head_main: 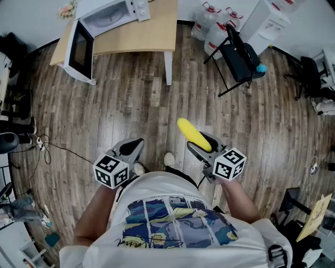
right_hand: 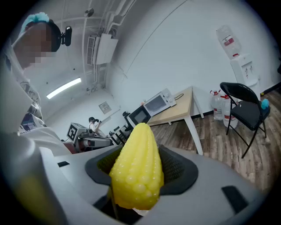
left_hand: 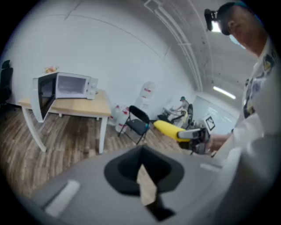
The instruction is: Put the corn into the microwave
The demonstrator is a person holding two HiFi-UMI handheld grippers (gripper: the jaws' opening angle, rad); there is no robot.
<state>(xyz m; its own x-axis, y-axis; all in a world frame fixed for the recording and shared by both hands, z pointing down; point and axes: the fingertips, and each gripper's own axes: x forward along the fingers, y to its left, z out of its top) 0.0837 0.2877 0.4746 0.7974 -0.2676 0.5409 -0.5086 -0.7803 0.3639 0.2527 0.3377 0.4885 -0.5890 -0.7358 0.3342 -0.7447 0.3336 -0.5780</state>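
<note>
The corn (head_main: pixel 192 134) is clamped in my right tool (head_main: pixel 200 145), its tip poking out ahead of the jaws, so the pick-up is done and everything after it is left. I am standing on the wooden floor (head_main: pixel 131 104), well apart from the desk (head_main: pixel 141 34) where the microwave (head_main: pixel 107 15) sits. Its door (head_main: pixel 78 49) already hangs open toward me, so nothing needs opening; what is left is the walk over and setting the corn inside. My left tool (head_main: pixel 133 146) carries nothing, and its jaws look drawn together, though its own view is too blurred to be sure. A folding chair (head_main: pixel 238 57) and some water bottles (head_main: pixel 209 26) stand off to the right, clear of my path. A cable (head_main: pixel 52 149) lies on the floor at the left, and the desk leg (head_main: pixel 168 68) is the nearest thing to mind.
</note>
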